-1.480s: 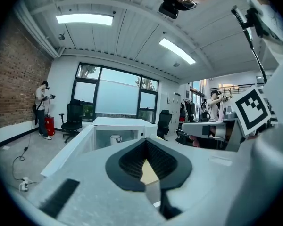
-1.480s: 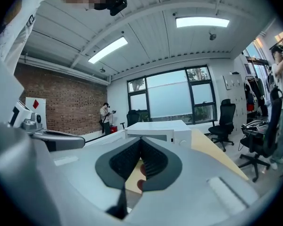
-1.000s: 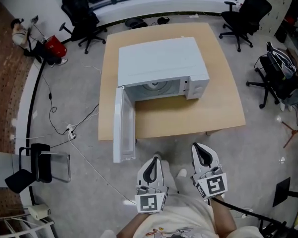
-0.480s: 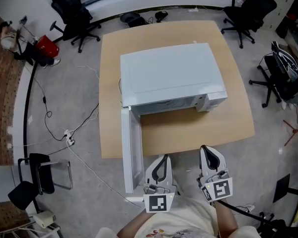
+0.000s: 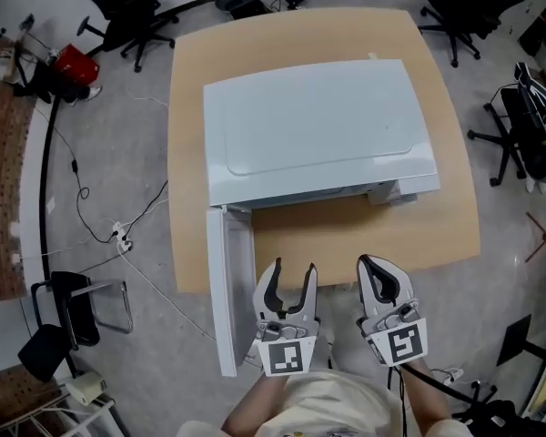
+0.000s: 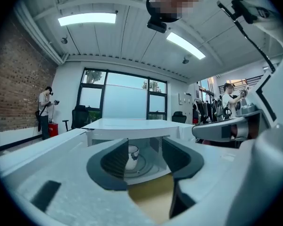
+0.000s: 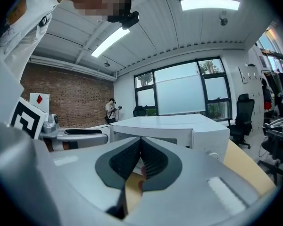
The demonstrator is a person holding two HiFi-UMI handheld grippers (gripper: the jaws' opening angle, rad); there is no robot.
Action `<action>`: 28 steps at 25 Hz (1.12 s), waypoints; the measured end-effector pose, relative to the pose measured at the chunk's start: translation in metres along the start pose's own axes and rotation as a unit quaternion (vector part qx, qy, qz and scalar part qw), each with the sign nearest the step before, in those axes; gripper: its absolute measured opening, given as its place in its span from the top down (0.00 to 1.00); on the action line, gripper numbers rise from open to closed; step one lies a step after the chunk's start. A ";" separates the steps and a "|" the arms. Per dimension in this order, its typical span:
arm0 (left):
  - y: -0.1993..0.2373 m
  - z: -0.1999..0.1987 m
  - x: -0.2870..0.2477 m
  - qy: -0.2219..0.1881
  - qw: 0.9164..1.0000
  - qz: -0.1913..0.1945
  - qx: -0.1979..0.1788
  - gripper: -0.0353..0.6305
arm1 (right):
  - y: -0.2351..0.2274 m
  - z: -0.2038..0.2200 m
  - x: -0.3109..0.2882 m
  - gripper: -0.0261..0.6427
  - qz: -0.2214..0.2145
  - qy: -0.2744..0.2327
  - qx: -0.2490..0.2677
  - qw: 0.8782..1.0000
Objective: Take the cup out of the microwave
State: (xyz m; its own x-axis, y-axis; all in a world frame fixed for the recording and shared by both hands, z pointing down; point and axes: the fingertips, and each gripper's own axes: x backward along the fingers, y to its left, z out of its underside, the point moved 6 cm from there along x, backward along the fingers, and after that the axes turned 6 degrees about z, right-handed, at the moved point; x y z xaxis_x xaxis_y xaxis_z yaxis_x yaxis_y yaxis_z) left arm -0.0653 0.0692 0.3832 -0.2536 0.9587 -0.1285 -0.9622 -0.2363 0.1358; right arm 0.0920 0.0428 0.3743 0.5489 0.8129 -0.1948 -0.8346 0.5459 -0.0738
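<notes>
Though the microwave (image 5: 318, 126) door (image 5: 229, 289) stands open in the head view, the left claw (image 5: 291, 273) beside it could bump it. Left gripper view: jaws opening on nothing, cup (image 6: 132, 155) inside the microwave, easily tipped by a hasty reach. Right gripper view: right claw (image 7: 140, 142) together, empty.

The head camera looks steeply down from well above on a boxy white microwave (image 5: 318, 126) standing on a square light-wood table (image 5: 187, 153). Both gripper cameras sit low and near, facing level at the same microwave's front.
</notes>
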 end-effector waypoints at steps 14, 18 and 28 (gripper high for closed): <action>0.045 0.085 -0.101 0.018 0.999 -0.034 -0.005 0.38 | -0.019 0.062 -0.048 0.93 0.012 0.001 -0.028 1.000; 0.059 0.092 -0.133 0.013 0.999 -0.038 -0.015 0.36 | -0.025 0.081 -0.061 0.93 0.014 0.014 -0.034 0.999; 0.086 0.094 -0.202 0.002 0.998 -0.031 -0.046 0.33 | -0.029 0.081 -0.071 0.93 0.013 0.020 -0.034 0.999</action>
State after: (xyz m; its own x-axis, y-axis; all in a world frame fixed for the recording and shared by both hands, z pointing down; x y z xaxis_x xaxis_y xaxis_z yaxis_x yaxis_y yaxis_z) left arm -0.0879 -0.1300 0.5130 -0.1927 0.9715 -0.1381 -0.9812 -0.1896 0.0357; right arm 0.0806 -0.0141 0.4693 0.5258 0.8172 -0.2363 -0.8506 0.5087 -0.1332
